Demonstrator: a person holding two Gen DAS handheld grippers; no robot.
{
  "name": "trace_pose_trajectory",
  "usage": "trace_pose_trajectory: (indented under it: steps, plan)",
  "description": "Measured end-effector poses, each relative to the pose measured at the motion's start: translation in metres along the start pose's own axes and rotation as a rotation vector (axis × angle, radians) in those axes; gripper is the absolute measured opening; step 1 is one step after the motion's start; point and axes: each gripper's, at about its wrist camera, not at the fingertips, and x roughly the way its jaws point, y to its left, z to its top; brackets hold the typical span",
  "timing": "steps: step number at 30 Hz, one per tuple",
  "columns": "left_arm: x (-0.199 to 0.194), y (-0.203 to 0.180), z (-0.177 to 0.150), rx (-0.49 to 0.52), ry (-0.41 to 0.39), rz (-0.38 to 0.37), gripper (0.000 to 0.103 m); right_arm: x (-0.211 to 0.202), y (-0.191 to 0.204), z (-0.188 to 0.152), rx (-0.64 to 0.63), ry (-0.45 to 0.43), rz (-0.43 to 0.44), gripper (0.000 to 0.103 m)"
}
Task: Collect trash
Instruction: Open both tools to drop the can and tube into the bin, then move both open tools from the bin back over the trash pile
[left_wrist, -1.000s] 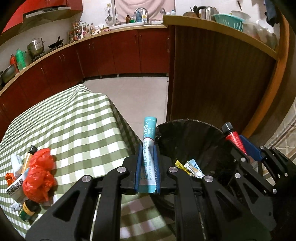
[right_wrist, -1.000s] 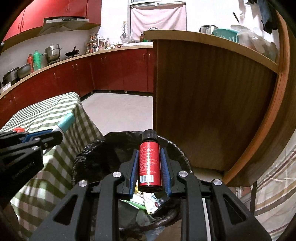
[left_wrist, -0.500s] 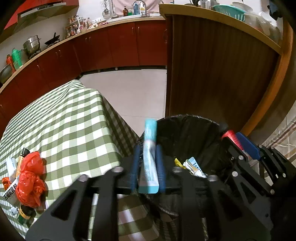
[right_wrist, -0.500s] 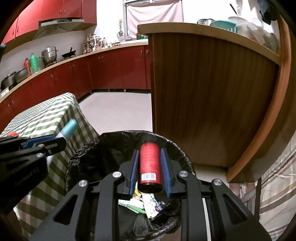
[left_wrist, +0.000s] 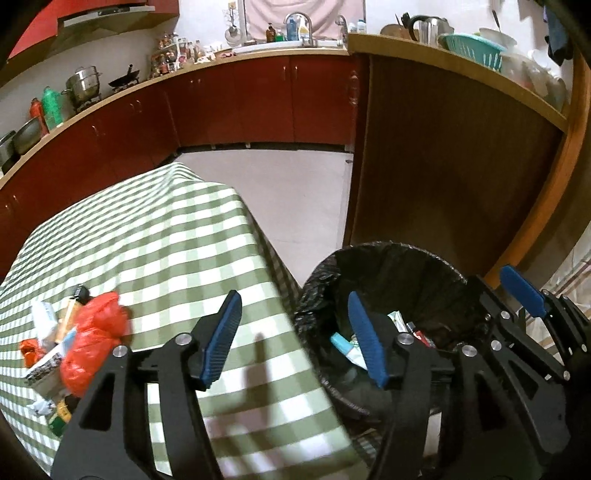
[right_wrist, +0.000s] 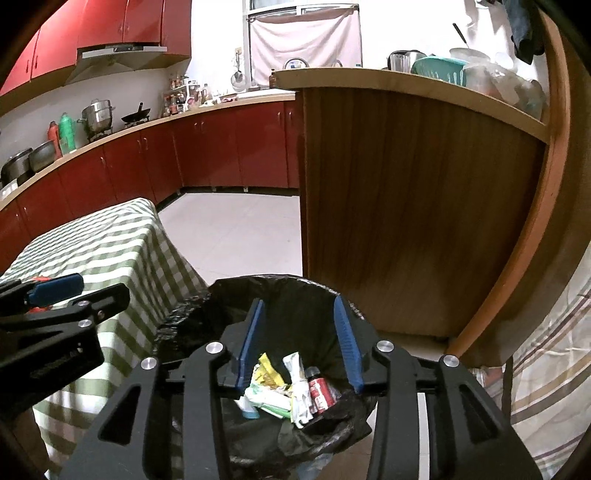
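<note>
A pile of trash (left_wrist: 79, 347), topped by a red plastic bag, lies at the left on the checked surface (left_wrist: 155, 236). The left tool (left_wrist: 295, 314) hangs wide, jaws opening, nothing between them. Just right, the black-lined bin (right_wrist: 295, 291) holds wrappers, a teal tube (right_wrist: 249, 408) and a red bottle (right_wrist: 319, 391). Above it the right tool (right_wrist: 301, 317) is opening, empty.

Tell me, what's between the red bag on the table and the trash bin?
Only bare green-checked tablecloth lies between the red bag and the trash bin; the left wrist view shows this, with one left gripper finger in front.
</note>
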Motion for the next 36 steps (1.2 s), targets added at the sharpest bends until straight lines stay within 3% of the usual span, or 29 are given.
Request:
trace_pose_trajectory:
  steps: [4,15,29,36]
  plan:
    - [-0.021,0.019,-0.009,-0.013,-0.019,0.008,0.064,-0.013,0.011,0.0,0.007,0.002,0.026,0.042]
    - [-0.077,0.095,-0.051,-0.069,-0.055,0.118,0.073,-0.045,0.083,-0.016,-0.061,0.02,0.133,0.043]
    - [-0.119,0.202,-0.112,-0.197,-0.026,0.239,0.074,-0.074,0.186,-0.049,-0.186,0.051,0.261,0.043]
    - [-0.128,0.232,-0.133,-0.235,-0.02,0.286,0.074,-0.082,0.22,-0.067,-0.243,0.067,0.296,0.043]
